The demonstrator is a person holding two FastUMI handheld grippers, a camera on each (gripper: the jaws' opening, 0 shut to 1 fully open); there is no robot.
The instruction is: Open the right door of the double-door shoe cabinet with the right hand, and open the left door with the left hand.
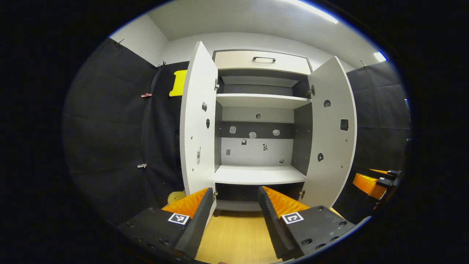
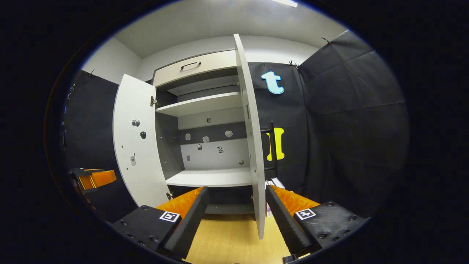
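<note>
Indoors, wooden floor [image 1: 234,238], black cloth wall [image 1: 110,128], ceiling light [image 1: 315,11].

Bright even light from ceiling strips [image 1: 315,13], sharp focus, strong fisheye bending at edges, soft shadows

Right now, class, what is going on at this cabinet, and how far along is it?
A person holds a gripper in each hand before a shoe cabinet. Both doors are swung open: the left door and the right door. The shelves look bare. The left gripper is open, holding nothing. The right gripper is open too, its fingers on either side of the right door's edge without pressing on it.
</note>
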